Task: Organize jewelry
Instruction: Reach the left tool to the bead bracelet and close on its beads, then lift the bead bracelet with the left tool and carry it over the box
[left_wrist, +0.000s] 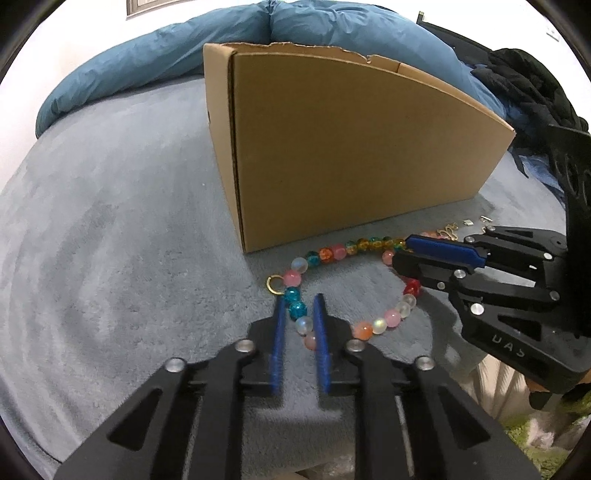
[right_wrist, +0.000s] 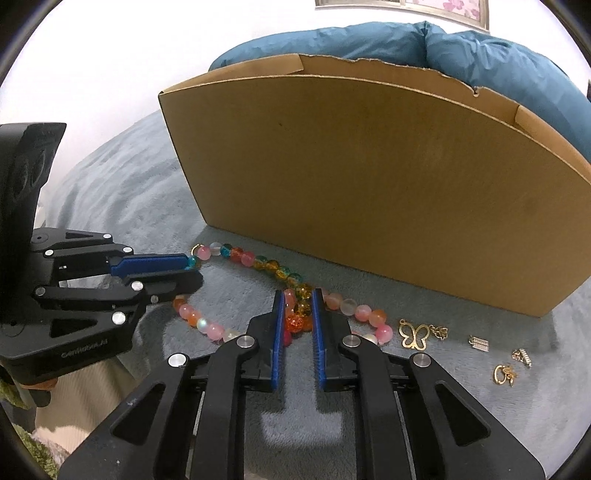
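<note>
The beaded necklace (right_wrist: 236, 258) lies on the grey blanket (left_wrist: 110, 221), at six o'clock from the cardboard box (right_wrist: 369, 184). Left gripper (left_wrist: 301, 306) and right gripper (right_wrist: 297, 299) each pinch its beads, seemingly firmly. At three o'clock, the butterfly pendant (right_wrist: 414, 334) and small charms (right_wrist: 504, 373) wait unsorted; nothing looks boxed yet.

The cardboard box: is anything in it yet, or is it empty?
Cannot tell. Both cameras sit low and see only the outer walls of the cardboard box; the bead necklace and gold charms lie outside on the blanket.
</note>
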